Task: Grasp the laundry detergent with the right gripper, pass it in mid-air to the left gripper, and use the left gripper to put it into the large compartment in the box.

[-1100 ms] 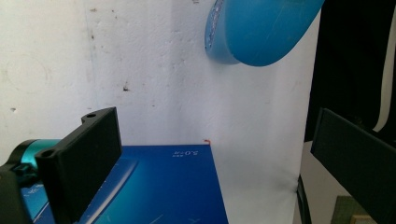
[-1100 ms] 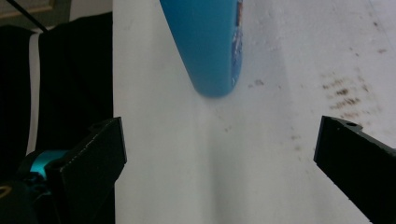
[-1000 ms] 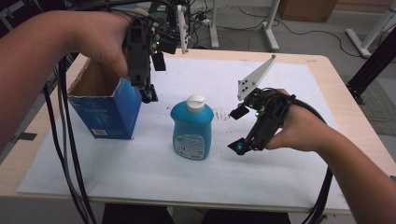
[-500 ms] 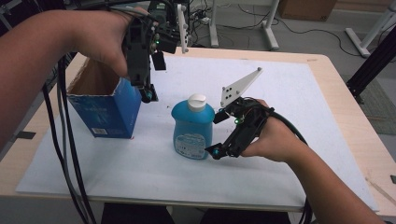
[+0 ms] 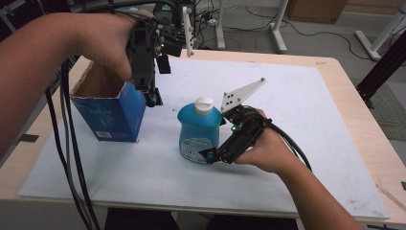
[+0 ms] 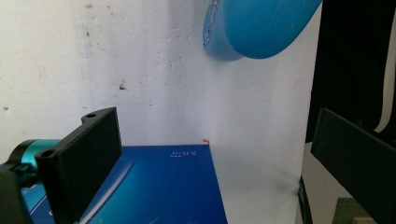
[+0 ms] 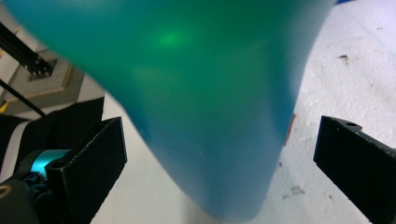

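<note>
While the left gripper (image 5: 152, 98) hangs wide-jawed beside the open blue cardboard box (image 5: 111, 108), the right gripper (image 5: 218, 154) straddles the blue plastic bottle (image 5: 198, 129), jaws wide, lined up for a squeeze.

Dim, soft even light; bottle (image 7: 201, 93) badly out of focus close up, faint green glare.

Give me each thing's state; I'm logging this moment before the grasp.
Blue plastic bottle with white cap: upright, capped, between the right jaws, not yet clamped.
Blue cardboard box: upright, top open.
Left gripper: open, above the box's edge.
Right gripper: open, jaws around the bottle.
</note>
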